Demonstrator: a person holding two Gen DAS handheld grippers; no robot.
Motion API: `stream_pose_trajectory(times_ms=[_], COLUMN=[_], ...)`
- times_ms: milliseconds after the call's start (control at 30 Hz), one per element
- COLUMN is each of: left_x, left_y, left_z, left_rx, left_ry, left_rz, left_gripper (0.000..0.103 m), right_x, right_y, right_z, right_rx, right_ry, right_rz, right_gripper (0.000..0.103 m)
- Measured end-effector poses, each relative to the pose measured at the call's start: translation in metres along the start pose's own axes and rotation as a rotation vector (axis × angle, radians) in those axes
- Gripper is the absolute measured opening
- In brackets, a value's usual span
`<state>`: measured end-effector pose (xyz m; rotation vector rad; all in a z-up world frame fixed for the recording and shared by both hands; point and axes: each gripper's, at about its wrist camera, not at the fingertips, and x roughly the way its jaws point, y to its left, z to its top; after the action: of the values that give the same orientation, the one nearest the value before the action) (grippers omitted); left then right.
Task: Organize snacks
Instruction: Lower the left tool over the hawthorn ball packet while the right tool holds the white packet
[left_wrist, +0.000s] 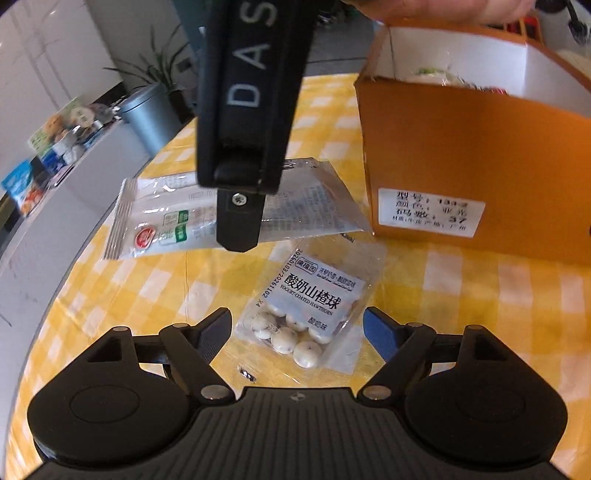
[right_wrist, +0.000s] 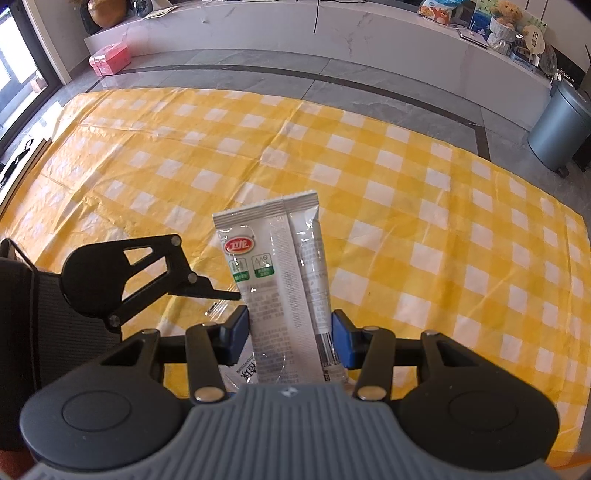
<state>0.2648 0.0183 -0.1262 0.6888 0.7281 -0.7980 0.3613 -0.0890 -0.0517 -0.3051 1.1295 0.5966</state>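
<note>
Jaws of the right gripper (right_wrist: 290, 338) pinch a white foil snack packet with a red logo (right_wrist: 280, 280), holding it above the yellow-and-white checked tablecloth (right_wrist: 406, 184). Left gripper (left_wrist: 297, 332) hovers low with its jaws spread wide around a clear bag of white yogurt-coated hawthorn balls (left_wrist: 306, 310), not touching it, near the orange cardboard box (left_wrist: 461, 155).

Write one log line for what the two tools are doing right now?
left tool: open above hawthorn ball packet | right tool: shut on white snack packet | orange box: beside packets, holds snacks
</note>
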Motion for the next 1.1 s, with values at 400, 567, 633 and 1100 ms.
stream_pose_trajectory(times_ms=[400, 567, 633, 1100], left_x=[0.026, 0.020, 0.016, -0.044], left_y=[0.024, 0.023, 0.020, -0.022], left_z=[-0.002, -0.006, -0.002, -0.017], left_rx=[-0.252, -0.357, -0.386, -0.591], left_ry=[0.045, 0.061, 0.073, 0.005], left_rz=[-0.120, -0.068, -0.040, 0.186], left_gripper=[0.094, 0.083, 0.080, 0.075], right_x=[0.010, 0.012, 0.012, -0.011], right_y=[-0.010, -0.007, -0.005, 0.024], right_z=[-0.002, -0.003, -0.004, -0.010], right_rx=[0.057, 0.056, 0.054, 0.046], right_ry=[0.025, 0.029, 0.029, -0.054], right_rz=[0.013, 0.019, 0.019, 0.060], right_gripper=[0.047, 0.047, 0.047, 0.047])
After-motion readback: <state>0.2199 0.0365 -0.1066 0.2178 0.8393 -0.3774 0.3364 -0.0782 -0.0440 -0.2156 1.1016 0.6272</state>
